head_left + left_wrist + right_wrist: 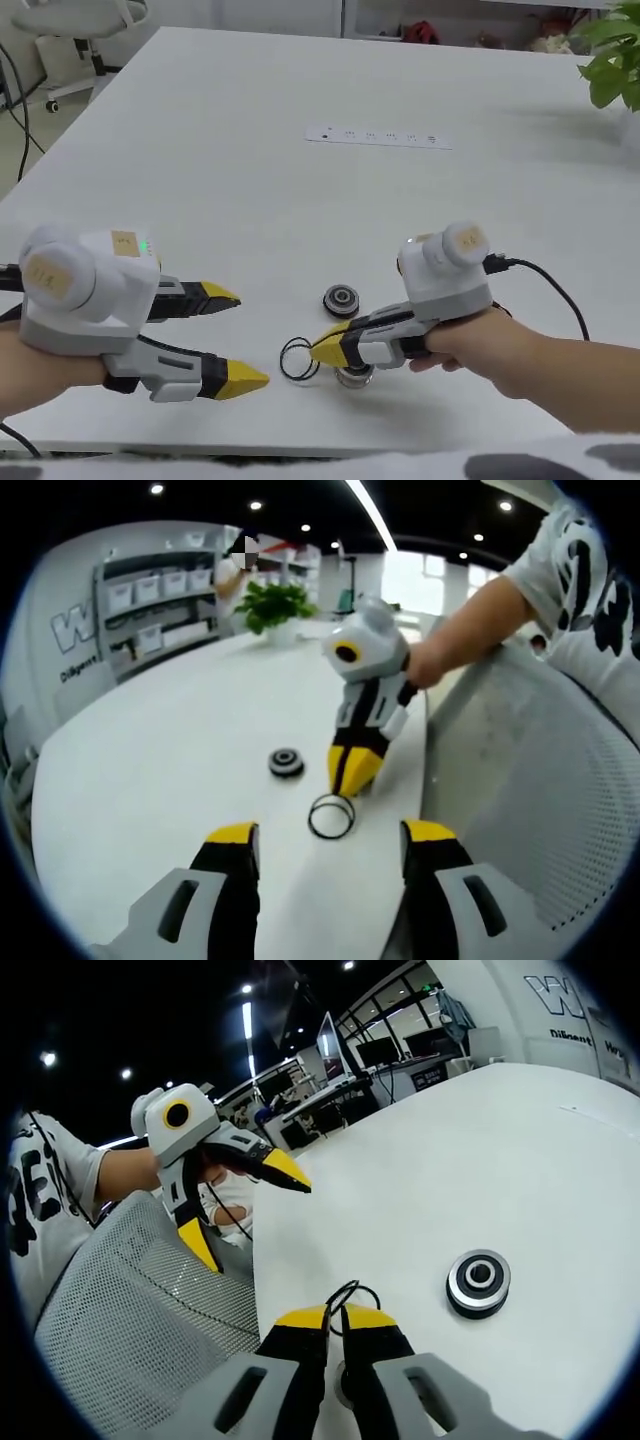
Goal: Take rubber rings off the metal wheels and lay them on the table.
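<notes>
Left gripper (232,337): near left, above the table (250,180); fingers spread wide, holding nothing.
Right gripper (326,350): near right; fingers pressed together on a thin black rubber ring (297,358).
Rubber ring: loop at the right gripper's tips, low over the table.
Near wheel (352,377): under the right gripper's fingers.
Far wheel (342,298): just beyond, lying flat.

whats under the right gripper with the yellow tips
A small silver metal wheel sits under the right gripper, mostly covered by it. A thin black rubber ring is pinched at its shut tips. Any ring left on that wheel is hidden.
</notes>
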A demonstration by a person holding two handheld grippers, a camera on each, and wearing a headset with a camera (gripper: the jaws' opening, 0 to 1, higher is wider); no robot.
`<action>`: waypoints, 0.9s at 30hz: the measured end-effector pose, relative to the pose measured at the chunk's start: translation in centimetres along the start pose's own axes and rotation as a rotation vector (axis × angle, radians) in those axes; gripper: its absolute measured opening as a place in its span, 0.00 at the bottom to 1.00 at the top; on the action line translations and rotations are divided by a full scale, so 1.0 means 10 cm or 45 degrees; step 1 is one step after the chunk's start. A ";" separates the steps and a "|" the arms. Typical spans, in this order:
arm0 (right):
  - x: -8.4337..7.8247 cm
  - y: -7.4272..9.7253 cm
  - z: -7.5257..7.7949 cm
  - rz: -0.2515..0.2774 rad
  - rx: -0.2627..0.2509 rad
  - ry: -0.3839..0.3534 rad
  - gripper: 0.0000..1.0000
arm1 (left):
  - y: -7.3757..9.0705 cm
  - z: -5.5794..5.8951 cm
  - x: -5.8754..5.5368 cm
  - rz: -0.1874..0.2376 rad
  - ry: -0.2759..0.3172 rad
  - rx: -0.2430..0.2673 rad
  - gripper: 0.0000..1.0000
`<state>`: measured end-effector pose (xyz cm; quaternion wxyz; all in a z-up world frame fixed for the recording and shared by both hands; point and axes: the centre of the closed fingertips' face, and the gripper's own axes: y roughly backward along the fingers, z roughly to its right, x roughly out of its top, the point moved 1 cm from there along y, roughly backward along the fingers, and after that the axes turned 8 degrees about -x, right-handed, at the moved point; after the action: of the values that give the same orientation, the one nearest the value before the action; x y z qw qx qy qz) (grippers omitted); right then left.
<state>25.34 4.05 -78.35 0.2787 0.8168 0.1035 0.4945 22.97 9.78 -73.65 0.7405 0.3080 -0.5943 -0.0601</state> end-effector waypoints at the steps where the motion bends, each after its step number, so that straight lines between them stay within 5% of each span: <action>1: 0.00 0.00 0.00 0.000 -0.004 0.001 0.03 | 0.00 0.00 0.00 0.000 0.001 -0.001 0.58; 27: -0.06 -0.01 0.05 -0.034 -0.047 0.103 0.24 | -0.02 0.01 -0.01 -0.012 0.011 -0.019 0.57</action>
<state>25.44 3.71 -79.06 0.2960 0.7894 0.1165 0.5250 22.87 9.58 -73.84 0.7450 0.3055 -0.5893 -0.0666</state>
